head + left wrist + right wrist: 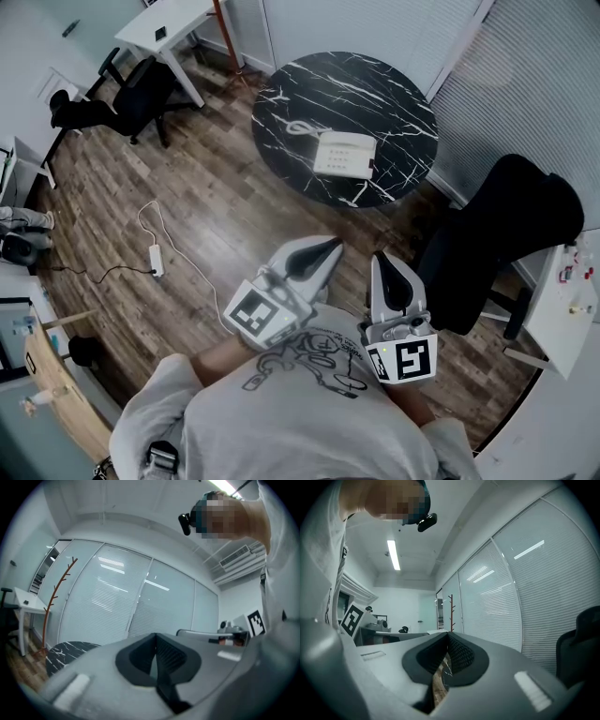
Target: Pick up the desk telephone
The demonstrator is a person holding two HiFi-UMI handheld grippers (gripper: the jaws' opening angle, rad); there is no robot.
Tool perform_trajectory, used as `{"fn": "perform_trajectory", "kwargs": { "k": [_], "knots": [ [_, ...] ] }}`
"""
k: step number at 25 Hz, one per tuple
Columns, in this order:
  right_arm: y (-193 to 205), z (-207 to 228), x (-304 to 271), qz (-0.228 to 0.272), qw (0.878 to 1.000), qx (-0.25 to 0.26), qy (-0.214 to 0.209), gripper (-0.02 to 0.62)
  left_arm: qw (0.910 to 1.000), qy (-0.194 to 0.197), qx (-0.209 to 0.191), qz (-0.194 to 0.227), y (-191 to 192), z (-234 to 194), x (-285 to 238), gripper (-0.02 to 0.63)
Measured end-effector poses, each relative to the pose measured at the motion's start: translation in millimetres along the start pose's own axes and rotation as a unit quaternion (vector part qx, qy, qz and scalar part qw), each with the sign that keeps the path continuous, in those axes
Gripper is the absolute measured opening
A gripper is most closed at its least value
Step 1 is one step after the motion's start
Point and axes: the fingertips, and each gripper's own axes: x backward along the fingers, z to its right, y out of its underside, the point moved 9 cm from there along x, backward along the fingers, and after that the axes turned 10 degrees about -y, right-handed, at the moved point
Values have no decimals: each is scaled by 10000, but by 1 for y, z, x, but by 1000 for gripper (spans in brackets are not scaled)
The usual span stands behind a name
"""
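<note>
Desk telephone [344,155], just the one, sits on the near half of the round black marble table [394,84], well apart from my two tools. Bare wood floor [206,206] gives me open room up to the table rim, though one black chair [506,234] crowds the right side. Left gripper [330,247] and right gripper [382,260] are both fully closed on nothing, side by side.

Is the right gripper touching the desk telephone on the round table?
Apart. In the head view the right gripper hovers over the wood floor, with a bare stretch of it between the gripper and the telephone on the black table.
</note>
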Motion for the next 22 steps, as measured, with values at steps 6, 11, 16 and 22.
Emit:
{"fn": "perform_trajectory", "kwargs": {
  "k": [6, 11, 16, 22],
  "knots": [
    [3, 6, 0, -4, 9999, -75, -86, 5, 9999, -61, 34, -72, 4, 2, -4, 0],
    [12, 14, -6, -74, 9998, -161, -118, 5, 9999, -93, 106, -70, 11, -4, -13, 0],
    [20, 28, -26, -172, 9995, -192, -189, 5, 9997, -129, 153, -103, 14, -23, -27, 0],
    [22, 55, -65, -230, 9993, -202, -198, 5, 9998, -146, 113, -42, 13, -61, -58, 2]
  ]
}}
